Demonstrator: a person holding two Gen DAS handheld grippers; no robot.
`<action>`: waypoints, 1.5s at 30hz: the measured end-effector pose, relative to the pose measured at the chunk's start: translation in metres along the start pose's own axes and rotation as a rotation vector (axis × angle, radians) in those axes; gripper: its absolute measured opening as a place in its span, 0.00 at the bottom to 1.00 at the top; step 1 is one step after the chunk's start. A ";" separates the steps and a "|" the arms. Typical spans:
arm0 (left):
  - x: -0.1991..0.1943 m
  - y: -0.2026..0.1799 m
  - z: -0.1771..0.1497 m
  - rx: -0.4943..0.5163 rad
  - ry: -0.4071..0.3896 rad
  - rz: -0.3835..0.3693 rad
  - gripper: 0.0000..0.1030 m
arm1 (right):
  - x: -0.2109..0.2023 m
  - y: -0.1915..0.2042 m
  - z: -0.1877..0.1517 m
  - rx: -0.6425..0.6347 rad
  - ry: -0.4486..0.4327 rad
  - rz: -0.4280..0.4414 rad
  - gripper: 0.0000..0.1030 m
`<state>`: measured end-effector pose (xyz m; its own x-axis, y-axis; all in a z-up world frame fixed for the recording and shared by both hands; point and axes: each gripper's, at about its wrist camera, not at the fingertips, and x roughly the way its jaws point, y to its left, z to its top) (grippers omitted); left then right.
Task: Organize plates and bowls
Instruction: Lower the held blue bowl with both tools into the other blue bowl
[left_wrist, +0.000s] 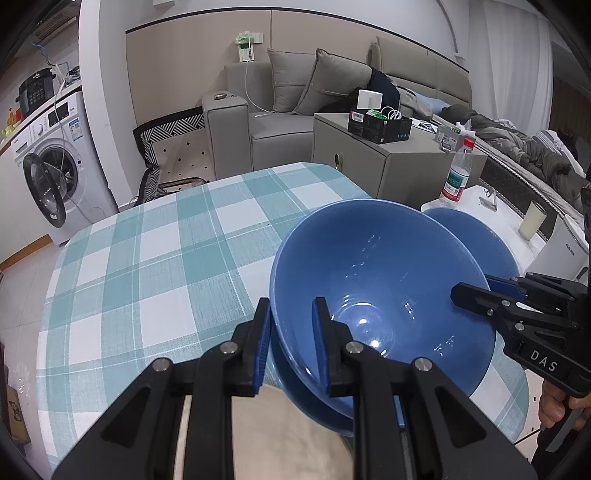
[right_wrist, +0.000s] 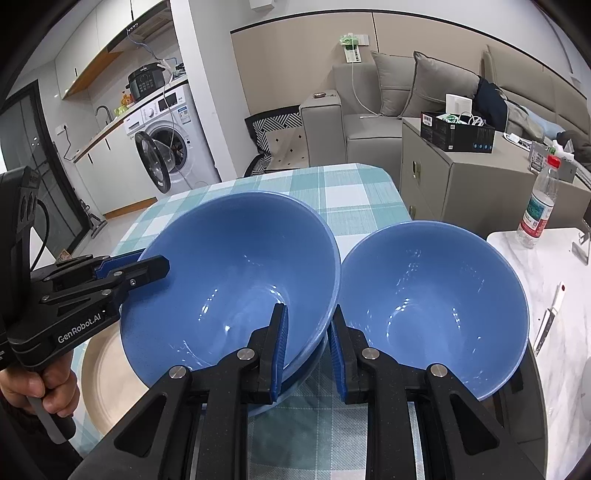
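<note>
L tongs (left_wrist: 288, 332): clamped on near-left rim of big blue bowl (left_wrist: 376, 280); one pad inside wall, one outside.
R tongs (right_wrist: 308, 343): clamped on same bowl's rim, opp. side; one finger inside, other outside, betw. the 2 bowls.
Big blue bowl: held tilted by both tongs; seated in another blue bowl (right_wrist: 306, 373), only its rim seen below.
Beige plate (right_wrist: 107, 376): under L tongs, on checked cloth (left_wrist: 147, 266).
2nd blue bowl (right_wrist: 436, 310): just right of R tongs, beside held bowl; contact can't be told.
Water bottle (right_wrist: 537, 206): beyond, right, on white table (right_wrist: 546, 280).
Knife (right_wrist: 550, 317): far right of R tongs, on same table.
</note>
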<state>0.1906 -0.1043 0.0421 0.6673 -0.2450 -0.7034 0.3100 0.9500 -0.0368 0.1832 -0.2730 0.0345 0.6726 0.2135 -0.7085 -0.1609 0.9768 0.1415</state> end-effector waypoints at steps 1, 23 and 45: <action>0.000 0.000 -0.001 0.000 0.002 -0.001 0.19 | 0.001 0.000 0.000 -0.002 0.004 -0.003 0.21; 0.005 0.000 -0.015 0.011 0.043 0.012 0.19 | 0.014 0.006 -0.005 -0.037 0.038 -0.049 0.22; 0.009 0.000 -0.020 0.012 0.063 0.009 0.20 | 0.016 0.020 -0.013 -0.113 0.041 -0.113 0.25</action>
<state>0.1831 -0.1022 0.0216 0.6264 -0.2239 -0.7467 0.3124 0.9497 -0.0227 0.1816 -0.2508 0.0174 0.6614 0.0996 -0.7434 -0.1683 0.9856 -0.0177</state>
